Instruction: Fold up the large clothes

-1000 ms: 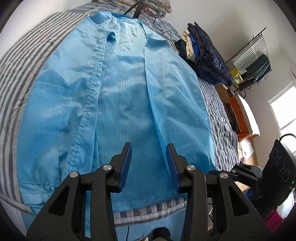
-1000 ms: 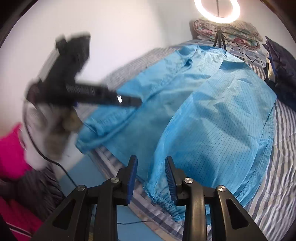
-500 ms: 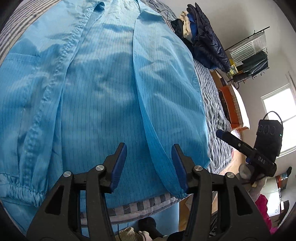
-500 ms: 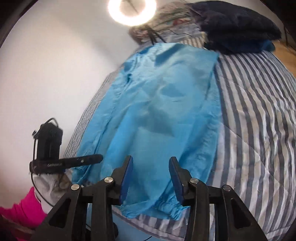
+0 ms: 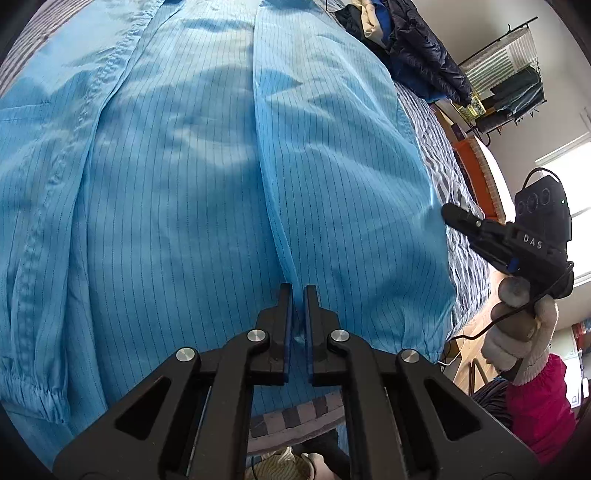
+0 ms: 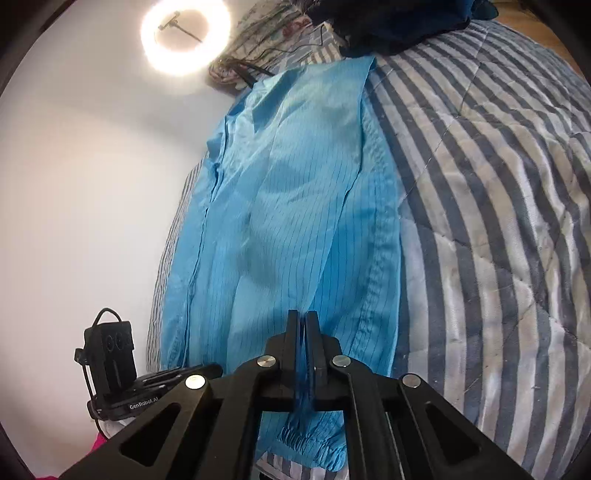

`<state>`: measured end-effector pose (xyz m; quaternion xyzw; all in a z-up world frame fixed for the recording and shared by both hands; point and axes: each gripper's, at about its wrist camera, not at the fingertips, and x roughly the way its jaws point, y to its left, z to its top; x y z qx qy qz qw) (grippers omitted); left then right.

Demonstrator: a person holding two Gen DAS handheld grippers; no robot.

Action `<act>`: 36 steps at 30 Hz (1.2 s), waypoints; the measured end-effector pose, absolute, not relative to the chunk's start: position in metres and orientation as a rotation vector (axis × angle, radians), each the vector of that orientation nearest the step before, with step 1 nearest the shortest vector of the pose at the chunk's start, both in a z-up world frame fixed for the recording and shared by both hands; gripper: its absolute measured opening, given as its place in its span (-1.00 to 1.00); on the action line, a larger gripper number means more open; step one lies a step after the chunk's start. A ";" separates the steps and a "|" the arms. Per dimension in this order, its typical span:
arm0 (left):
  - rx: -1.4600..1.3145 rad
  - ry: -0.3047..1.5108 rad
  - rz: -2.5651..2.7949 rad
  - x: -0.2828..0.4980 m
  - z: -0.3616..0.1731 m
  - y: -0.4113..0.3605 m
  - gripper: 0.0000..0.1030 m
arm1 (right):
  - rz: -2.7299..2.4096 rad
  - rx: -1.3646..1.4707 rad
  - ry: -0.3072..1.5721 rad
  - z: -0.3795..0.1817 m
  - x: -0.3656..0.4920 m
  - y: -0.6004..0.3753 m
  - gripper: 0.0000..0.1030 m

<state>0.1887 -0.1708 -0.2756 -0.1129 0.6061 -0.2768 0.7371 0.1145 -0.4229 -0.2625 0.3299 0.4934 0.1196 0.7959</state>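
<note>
A: Where does the coat [image 5: 177, 206] lie?

B: Flat on the striped bed [image 6: 498, 221], collar toward the far end, hem at the near edge. The left tongs [image 5: 298, 291] are pinched on a fold of cloth near the hem; the right tongs [image 6: 303, 317] are clamped on cloth by the elastic cuff [image 6: 306, 446].

A: How should the fold go?

B: Likely both lift together, level, and carry the hem end toward the collar, keeping the cloth taut so the thin fabric lays without creases.

A: Anything in the way?

B: A pile of dark clothes [image 5: 417, 51] sits beside the coat's far end. A ring light [image 6: 184, 35] stands beyond the collar and a rack [image 5: 509, 85] stands off the bed, both apart from the coat.
</note>
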 end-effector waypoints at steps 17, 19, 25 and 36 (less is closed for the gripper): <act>-0.171 1.299 -0.642 0.179 -0.269 -0.192 -0.96 | 0.268 0.705 1.046 -0.257 0.104 -0.428 -1.00; -0.164 1.299 -0.659 0.176 -0.268 -0.197 -0.97 | 0.253 0.711 1.034 -0.253 0.098 -0.436 -1.00; -0.060 1.291 -0.693 0.162 -0.270 -0.217 -0.98 | 0.201 0.733 1.070 -0.265 0.085 -0.451 -1.00; -0.035 1.280 -0.660 0.156 -0.260 -0.204 -0.51 | 0.195 0.620 1.101 -0.267 0.098 -0.442 -0.86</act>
